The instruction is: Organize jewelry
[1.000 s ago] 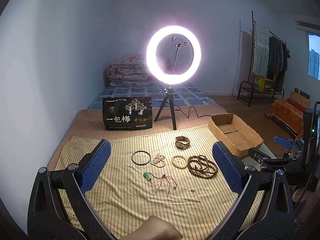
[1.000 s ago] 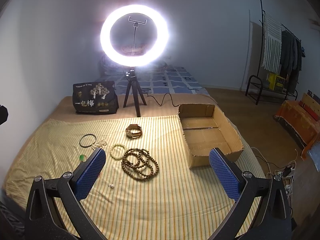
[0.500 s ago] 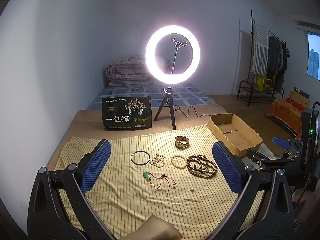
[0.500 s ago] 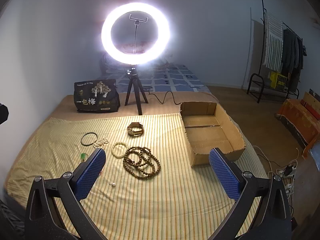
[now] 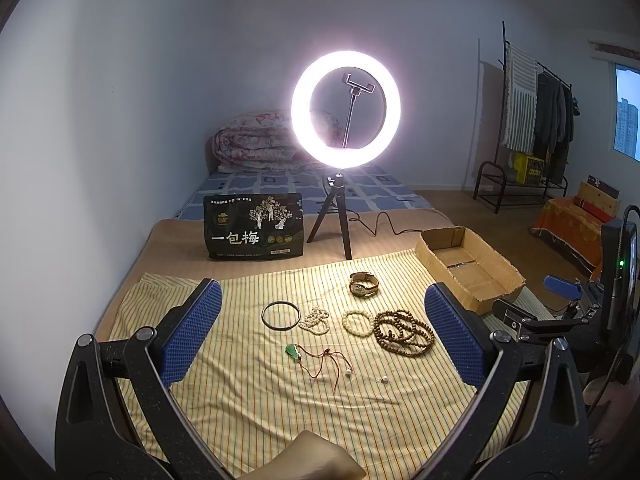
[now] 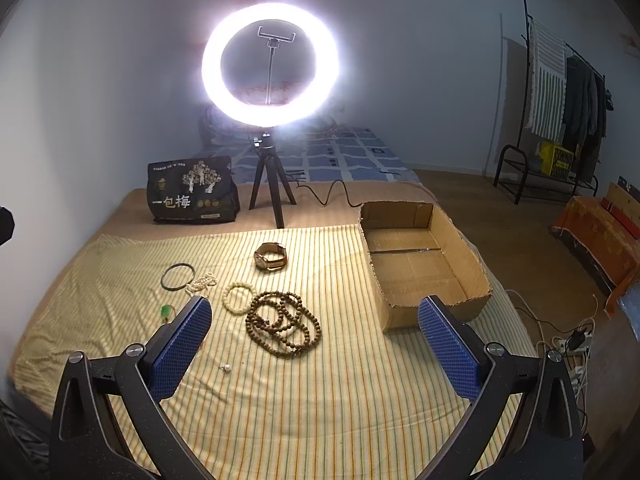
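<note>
Jewelry lies spread on a yellow striped cloth [image 5: 248, 396]: a watch [image 5: 363, 285], a black bangle [image 5: 281, 315], a white bead string [image 5: 315, 320], a pale bead bracelet [image 5: 357, 322], coiled brown wooden beads [image 5: 404, 333], a green pendant on a red cord [image 5: 293, 351] and small pearl pieces [image 5: 385, 379]. An open cardboard box [image 6: 424, 264] sits at the cloth's right edge. My left gripper [image 5: 322, 336] hovers open above the jewelry, holding nothing. My right gripper [image 6: 316, 346] is open and empty, near the wooden beads [image 6: 283, 319] and watch [image 6: 271, 256].
A lit ring light on a tripod [image 5: 345, 114] and a black printed bag [image 5: 253, 227] stand behind the cloth. A cable [image 6: 332, 194] runs past the box. A clothes rack [image 5: 532, 120] stands at far right, a wall on the left.
The right gripper has moved slightly forward and up toward the jewelry and box. The left gripper has hardly shifted. Nothing was picked up.
</note>
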